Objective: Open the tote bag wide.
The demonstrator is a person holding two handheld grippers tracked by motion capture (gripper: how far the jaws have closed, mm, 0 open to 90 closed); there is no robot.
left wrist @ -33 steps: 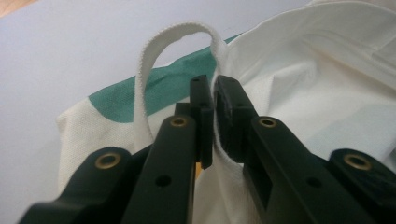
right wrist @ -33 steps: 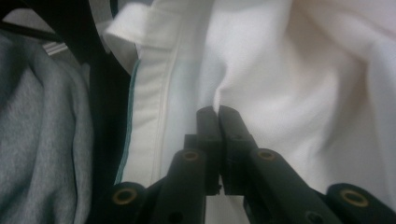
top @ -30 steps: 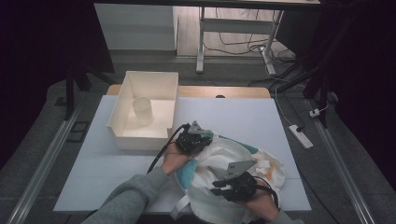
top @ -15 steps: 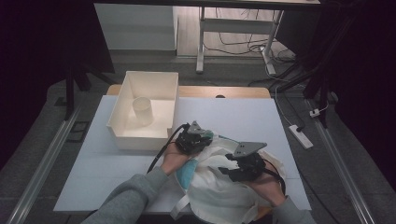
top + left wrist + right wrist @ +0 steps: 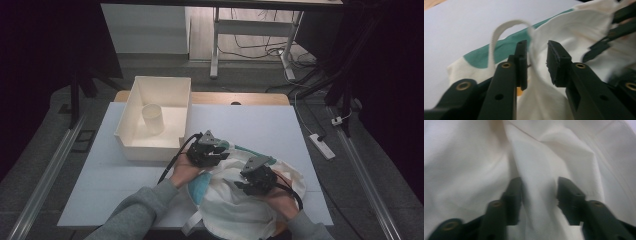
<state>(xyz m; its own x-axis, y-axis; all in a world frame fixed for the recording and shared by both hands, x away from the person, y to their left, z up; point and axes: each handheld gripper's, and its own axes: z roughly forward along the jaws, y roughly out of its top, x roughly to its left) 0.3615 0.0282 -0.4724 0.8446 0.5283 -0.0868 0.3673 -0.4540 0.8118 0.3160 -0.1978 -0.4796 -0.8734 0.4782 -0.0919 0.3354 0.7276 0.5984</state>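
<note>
A cream tote bag (image 5: 235, 212) with a teal-green panel (image 5: 197, 189) lies crumpled at the table's front edge. My left gripper (image 5: 220, 151) sits at the bag's upper left rim. In the left gripper view my left gripper (image 5: 536, 48) is open, with a fold of cream cloth (image 5: 536, 75) running loosely between the jaws, beside a webbing handle loop (image 5: 499, 31) and the green band (image 5: 496, 53). My right gripper (image 5: 242, 185) rests on top of the bag. In its own view my right gripper (image 5: 539, 183) is open astride a raised ridge of cloth (image 5: 536, 165).
A white bin (image 5: 127, 127) holding a pale cup (image 5: 152, 119) stands at the back left of the white table (image 5: 260, 125). A loose bag strap (image 5: 192, 226) hangs off the front edge. A power strip (image 5: 322, 146) lies on the floor at the right.
My right gripper has moved away from the front edge and up onto the middle of the bag, bunching the cloth. The left gripper has stayed at the rim.
</note>
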